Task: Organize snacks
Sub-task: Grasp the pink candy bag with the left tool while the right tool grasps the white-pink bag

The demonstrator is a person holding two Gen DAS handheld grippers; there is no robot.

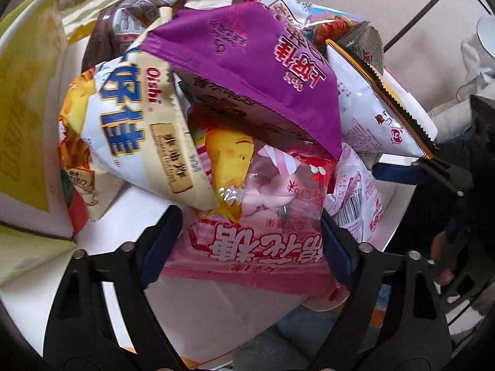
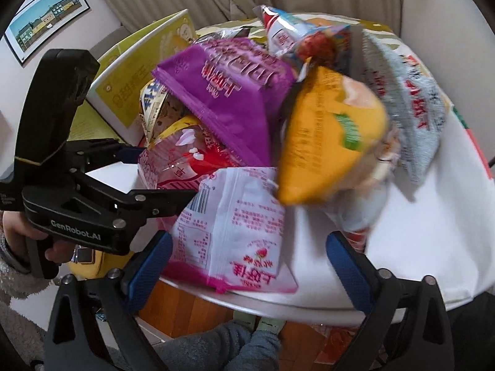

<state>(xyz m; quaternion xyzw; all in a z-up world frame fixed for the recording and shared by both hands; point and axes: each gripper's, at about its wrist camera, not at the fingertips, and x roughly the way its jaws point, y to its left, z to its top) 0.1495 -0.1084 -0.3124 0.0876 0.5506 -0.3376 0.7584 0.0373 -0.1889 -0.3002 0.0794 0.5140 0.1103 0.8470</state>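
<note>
On the white worktop (image 1: 133,213) the snacks lie in one loose heap: the pink marshmallow bag (image 1: 247,232) at six o'clock sits between the jaws of the left gripper (image 1: 247,238), which flank its sides, though whether they pinch yet I cannot tell. To its right, at five o'clock of the heap, the white-and-pink packet (image 2: 235,232) lies between the released jaws of the right gripper (image 2: 247,262). These bags look light, puffy, slippery and crushable, so they are best taken by a flat crimped seam.

Orange snack bag (image 2: 328,136) motion-blurred; purple bag (image 1: 247,71) hides packets beneath it
</note>
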